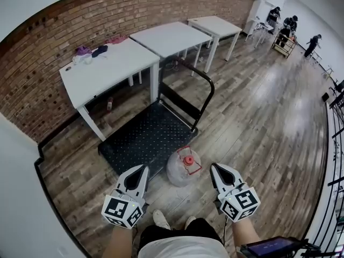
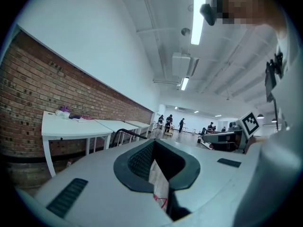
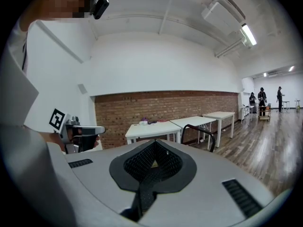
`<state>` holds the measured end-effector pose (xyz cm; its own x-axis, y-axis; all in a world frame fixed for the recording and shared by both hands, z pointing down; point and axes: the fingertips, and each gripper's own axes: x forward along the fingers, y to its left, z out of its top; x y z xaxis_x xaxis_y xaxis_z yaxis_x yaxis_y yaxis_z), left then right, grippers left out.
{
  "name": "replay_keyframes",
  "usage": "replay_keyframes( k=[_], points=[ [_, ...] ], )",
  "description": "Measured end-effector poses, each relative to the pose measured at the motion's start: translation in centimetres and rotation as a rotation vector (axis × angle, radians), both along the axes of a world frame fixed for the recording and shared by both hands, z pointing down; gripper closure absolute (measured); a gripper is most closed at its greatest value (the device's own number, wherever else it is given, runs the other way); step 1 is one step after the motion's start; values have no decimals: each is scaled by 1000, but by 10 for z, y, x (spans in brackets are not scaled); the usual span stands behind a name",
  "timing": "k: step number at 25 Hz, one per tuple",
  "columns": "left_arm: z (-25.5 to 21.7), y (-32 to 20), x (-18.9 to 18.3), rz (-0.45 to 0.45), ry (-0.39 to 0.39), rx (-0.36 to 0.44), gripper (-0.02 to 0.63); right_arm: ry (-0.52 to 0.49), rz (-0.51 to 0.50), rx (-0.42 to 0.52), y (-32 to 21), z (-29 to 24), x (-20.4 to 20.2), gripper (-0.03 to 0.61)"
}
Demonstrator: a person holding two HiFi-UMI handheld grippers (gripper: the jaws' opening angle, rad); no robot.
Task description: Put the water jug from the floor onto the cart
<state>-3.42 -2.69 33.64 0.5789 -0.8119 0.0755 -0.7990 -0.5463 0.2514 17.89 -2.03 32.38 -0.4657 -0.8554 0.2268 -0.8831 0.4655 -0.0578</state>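
The clear water jug (image 1: 181,168) with a red cap and red handle stands upright on the wood floor, touching the near corner of the black cart (image 1: 145,136). The cart's deck is bare and its push handle (image 1: 203,87) rises at the far end. My left gripper (image 1: 143,170) hovers just left of the jug and my right gripper (image 1: 214,168) just right of it, both apart from it. In the left gripper view, the left gripper (image 2: 158,176) shows a narrow gap with floor behind and nothing in it. The right gripper (image 3: 152,167) has its pads meeting and holds nothing.
Three white tables (image 1: 110,63) line the brick wall (image 1: 48,42) behind the cart, the nearest one overhanging the cart's left side. Small items lie on that table. Several people stand by a trolley (image 1: 285,42) far right. A dark railing (image 1: 336,144) runs along the right edge.
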Motion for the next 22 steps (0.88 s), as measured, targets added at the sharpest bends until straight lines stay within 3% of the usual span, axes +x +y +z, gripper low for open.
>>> replay_keyframes(
  k=[10, 22],
  points=[
    [15, -32, -5, -109, -33, -48, 615, -40, -90, -36, -66, 25, 3, 577],
    [38, -85, 37, -264, -72, -116, 615, -40, -229, -142, -150, 79, 46, 577]
  ],
)
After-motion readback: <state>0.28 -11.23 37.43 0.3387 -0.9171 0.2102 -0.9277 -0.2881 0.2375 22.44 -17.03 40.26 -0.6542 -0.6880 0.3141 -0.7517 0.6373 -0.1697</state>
